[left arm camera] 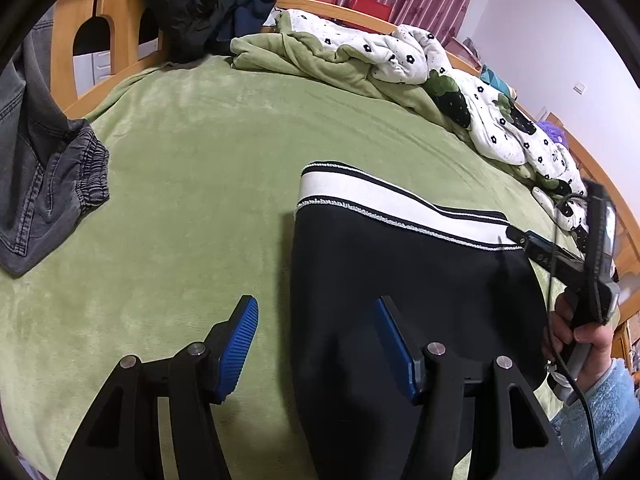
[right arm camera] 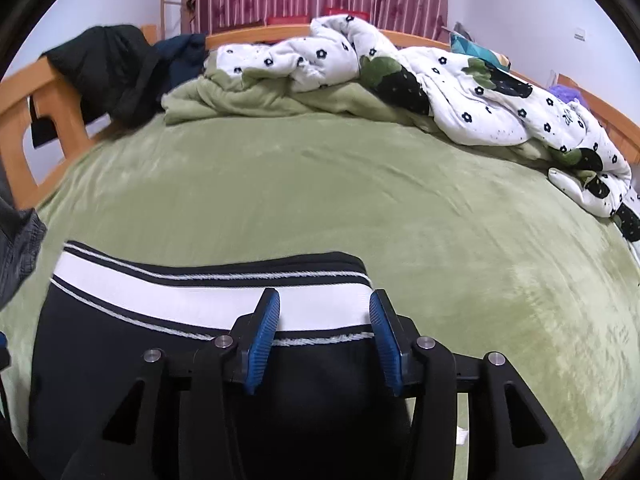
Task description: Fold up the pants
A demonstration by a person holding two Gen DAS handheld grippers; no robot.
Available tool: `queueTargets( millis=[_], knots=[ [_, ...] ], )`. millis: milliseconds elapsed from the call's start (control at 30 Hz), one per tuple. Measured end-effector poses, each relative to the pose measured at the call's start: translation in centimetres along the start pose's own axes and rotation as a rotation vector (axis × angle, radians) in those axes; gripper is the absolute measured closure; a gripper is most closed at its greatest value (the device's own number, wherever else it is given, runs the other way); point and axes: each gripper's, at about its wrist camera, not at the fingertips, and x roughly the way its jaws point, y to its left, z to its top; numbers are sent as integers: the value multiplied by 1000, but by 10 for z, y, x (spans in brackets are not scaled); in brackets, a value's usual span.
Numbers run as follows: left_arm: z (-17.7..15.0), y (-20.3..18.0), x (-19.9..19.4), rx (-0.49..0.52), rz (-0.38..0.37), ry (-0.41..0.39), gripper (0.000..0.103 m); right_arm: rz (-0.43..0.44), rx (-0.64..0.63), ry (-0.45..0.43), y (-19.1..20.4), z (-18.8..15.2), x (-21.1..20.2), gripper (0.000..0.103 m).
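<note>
Black pants [left arm camera: 400,280] with a white striped waistband [left arm camera: 380,204] lie flat on the green bed. My left gripper [left arm camera: 316,320] is open above the pants' left edge; one blue pad is over the blanket, the other over the black fabric. My right gripper [right arm camera: 324,320] is open just above the right end of the waistband [right arm camera: 200,292], holding nothing. The black pants [right arm camera: 120,360] fill the lower left of the right wrist view. The right gripper's body and the hand holding it show at the right of the left wrist view [left arm camera: 592,280].
The green blanket [left arm camera: 200,160] covers the bed. Grey jeans [left arm camera: 44,168] lie at the left edge. A rumpled white flowered quilt [right arm camera: 460,92] and dark clothes [right arm camera: 112,68] lie along the far side by the wooden bed frame [left arm camera: 108,12].
</note>
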Motion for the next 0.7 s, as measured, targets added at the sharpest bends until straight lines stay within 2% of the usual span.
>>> queueTargets(
  millis=[67, 133, 200, 367, 533, 700],
  knots=[
    [-2, -2, 1, 10, 0, 4, 45, -25, -33, 28, 2, -4, 10, 57],
    [-2, -3, 2, 13, 2, 9, 45, -23, -26, 14, 0, -8, 13, 55],
    [-3, -3, 3, 12, 0, 12, 45, -21, 2, 6, -6, -8, 16, 47],
    [-1, -3, 2, 0, -6, 14, 45, 63, 107, 69, -26, -5, 25, 44],
    [-2, -2, 3, -11, -20, 15, 45, 73, 128, 100, -25, -4, 18, 43],
    [-10, -7, 6, 15, -38, 25, 45, 74, 101, 92, -24, -15, -4, 49]
  ],
)
